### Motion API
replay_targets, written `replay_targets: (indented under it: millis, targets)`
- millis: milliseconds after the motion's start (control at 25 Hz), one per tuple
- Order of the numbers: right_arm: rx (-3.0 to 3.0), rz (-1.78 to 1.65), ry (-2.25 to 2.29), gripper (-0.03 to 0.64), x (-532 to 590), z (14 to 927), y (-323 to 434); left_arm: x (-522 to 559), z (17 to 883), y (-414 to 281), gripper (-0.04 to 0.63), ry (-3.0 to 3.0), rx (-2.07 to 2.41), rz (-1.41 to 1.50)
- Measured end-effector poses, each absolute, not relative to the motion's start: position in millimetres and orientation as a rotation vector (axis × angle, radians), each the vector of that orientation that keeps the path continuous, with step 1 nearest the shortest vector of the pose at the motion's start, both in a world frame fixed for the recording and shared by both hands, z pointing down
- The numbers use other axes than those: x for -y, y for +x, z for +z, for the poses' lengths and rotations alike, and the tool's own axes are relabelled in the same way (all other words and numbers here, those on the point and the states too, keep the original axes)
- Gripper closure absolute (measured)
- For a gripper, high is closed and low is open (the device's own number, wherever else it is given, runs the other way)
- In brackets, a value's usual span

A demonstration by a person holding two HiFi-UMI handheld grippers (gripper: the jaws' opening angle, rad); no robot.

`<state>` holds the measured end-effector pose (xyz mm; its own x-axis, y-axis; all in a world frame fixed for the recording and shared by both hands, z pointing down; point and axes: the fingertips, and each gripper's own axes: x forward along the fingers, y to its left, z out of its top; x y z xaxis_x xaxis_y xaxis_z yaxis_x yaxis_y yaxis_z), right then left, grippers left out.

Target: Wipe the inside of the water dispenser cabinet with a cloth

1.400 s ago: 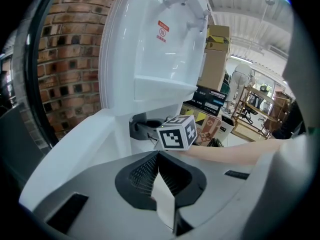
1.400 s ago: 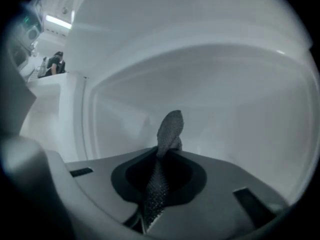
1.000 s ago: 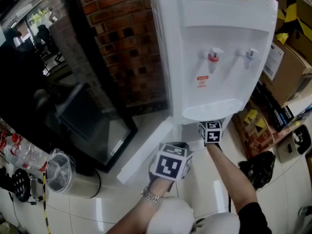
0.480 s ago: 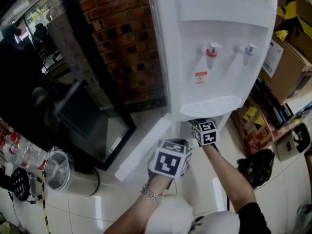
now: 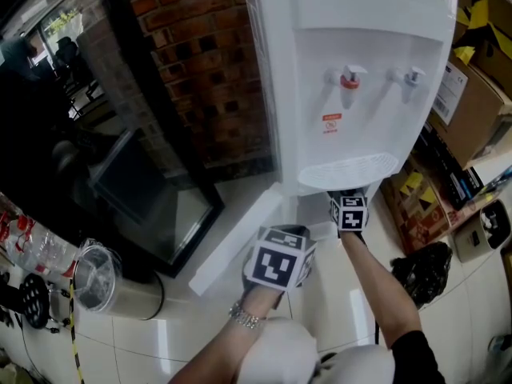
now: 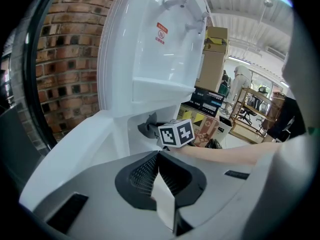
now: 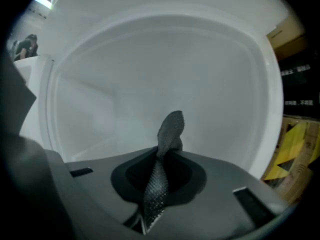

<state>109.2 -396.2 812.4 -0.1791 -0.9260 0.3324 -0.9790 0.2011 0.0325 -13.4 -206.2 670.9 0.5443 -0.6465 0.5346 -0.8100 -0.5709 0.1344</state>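
Observation:
The white water dispenser [image 5: 352, 70] stands against a brick wall, its lower cabinet door [image 5: 236, 250] swung open to the left. My right gripper [image 5: 349, 206] reaches into the cabinet under the drip tray, so its jaws are hidden in the head view. In the right gripper view the right gripper [image 7: 162, 159] is shut on a dark grey cloth [image 7: 170, 129], whose tip sits close to the white inner wall [image 7: 150, 74]. My left gripper [image 5: 290, 237] hovers outside by the door, shut [image 6: 161, 191] with nothing seen in it. From there the cloth [image 6: 147, 128] shows dark inside the opening.
A steel bin [image 5: 100, 282] with a clear liner stands at the lower left. A dark glass panel [image 5: 144, 198] leans left of the brick wall [image 5: 200, 70]. Cardboard boxes [image 5: 472, 110] and a black bag [image 5: 424, 274] crowd the right side on the tiled floor.
My right gripper swung left inside the cabinet opening, then back to the right. The left gripper stayed nearly still.

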Motion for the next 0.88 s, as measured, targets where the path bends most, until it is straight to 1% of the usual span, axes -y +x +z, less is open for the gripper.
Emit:
replay_targets:
  millis: [80, 200, 360, 520, 640, 720, 880]
  targets:
    - [2.136, 0.280, 1.867, 0.588, 397, 814, 130, 206, 671, -11, 0.595, 2.421, 1.190, 0.616]
    - [2.151, 0.285, 1.843, 0.588, 392, 813, 125, 206, 671, -8, 0.595, 2.428, 1.181, 0.614]
    - [2.283, 0.316, 1.694, 0.587, 384, 818, 83, 206, 670, -9, 0.595, 2.428, 1.184, 0.611]
    - [2.412, 0.211, 1.487, 0.588, 375, 816, 31, 204, 669, -12, 0.595, 2.423, 1.188, 0.616]
    - [2.460, 0.184, 1.400, 0.586, 371, 815, 15, 203, 667, -14, 0.595, 2.423, 1.194, 0.614]
    - [2.424, 0.202, 1.456, 0.586, 375, 817, 29, 203, 666, -14, 0.595, 2.424, 1.195, 0.612]
    - [2.207, 0.282, 1.748, 0.588, 388, 821, 98, 203, 665, -14, 0.595, 2.427, 1.197, 0.611]
